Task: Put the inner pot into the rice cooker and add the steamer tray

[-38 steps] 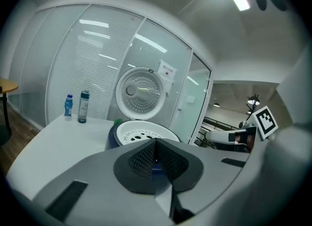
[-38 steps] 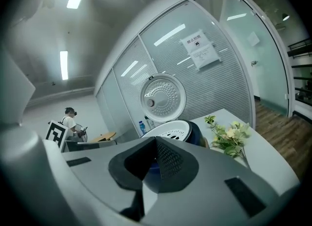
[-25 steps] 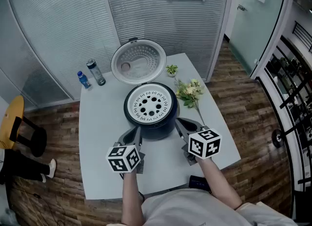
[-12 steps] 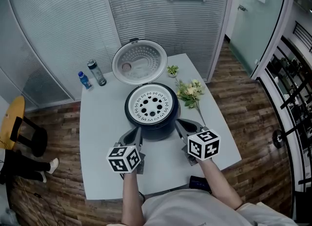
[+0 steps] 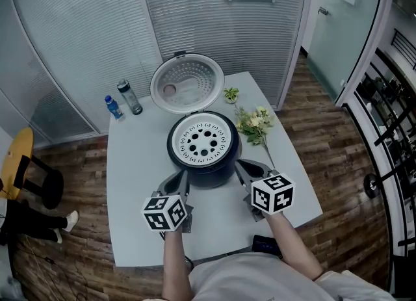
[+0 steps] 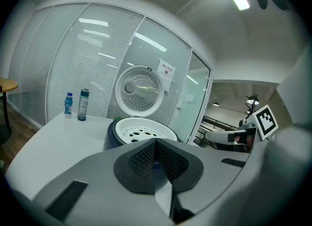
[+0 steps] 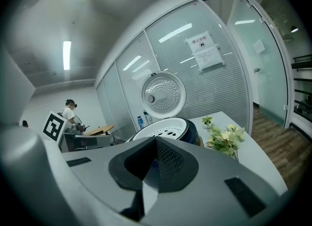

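Note:
The dark blue rice cooker point(image 5: 207, 164) stands mid-table with its lid point(image 5: 187, 83) swung up at the back. A white steamer tray point(image 5: 202, 140) with round holes sits in its top; the inner pot is hidden beneath it. My left gripper point(image 5: 184, 175) rests shut and empty at the cooker's front left. At the front right, my right gripper point(image 5: 236, 166) is also shut with nothing in it. The left gripper view shows the tray point(image 6: 146, 131) past the closed left gripper point(image 6: 156, 142). The right gripper view shows the tray point(image 7: 163, 130) beyond the closed right gripper point(image 7: 156, 139).
Two bottles point(image 5: 128, 97) stand at the table's back left. A bunch of flowers point(image 5: 253, 125) lies to the right of the cooker, with a small plant point(image 5: 230, 93) behind it. A dark flat object point(image 5: 265, 244) lies at the table's near edge. A yellow stool point(image 5: 16, 163) stands on the floor at the left.

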Motion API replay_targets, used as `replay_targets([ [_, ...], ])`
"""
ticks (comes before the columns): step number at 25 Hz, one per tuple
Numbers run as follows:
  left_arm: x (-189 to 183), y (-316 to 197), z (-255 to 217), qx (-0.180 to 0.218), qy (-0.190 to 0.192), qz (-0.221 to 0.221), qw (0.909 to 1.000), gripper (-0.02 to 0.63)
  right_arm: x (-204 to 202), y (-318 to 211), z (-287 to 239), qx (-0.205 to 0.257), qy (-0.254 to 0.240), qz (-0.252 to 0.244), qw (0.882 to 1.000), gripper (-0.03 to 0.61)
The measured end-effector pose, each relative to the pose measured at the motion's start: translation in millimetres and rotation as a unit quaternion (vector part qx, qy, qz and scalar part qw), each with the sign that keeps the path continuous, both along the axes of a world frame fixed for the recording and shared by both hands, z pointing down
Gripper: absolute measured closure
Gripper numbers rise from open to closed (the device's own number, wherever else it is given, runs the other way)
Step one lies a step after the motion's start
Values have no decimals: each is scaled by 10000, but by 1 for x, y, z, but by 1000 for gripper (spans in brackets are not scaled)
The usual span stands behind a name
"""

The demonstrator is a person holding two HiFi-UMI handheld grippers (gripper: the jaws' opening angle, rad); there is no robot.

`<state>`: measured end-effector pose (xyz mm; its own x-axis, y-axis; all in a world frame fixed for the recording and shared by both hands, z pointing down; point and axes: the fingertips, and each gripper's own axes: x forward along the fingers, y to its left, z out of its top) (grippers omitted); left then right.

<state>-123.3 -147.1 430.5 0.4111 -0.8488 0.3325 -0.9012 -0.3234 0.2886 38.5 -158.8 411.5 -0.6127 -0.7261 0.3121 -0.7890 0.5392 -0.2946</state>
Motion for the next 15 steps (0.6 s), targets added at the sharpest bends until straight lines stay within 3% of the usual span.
replay_targets([
  [15, -4, -1, 2, 1, 16, -14, 10000, 603, 0, -2, 2, -3, -8, 15, 10000, 562],
])
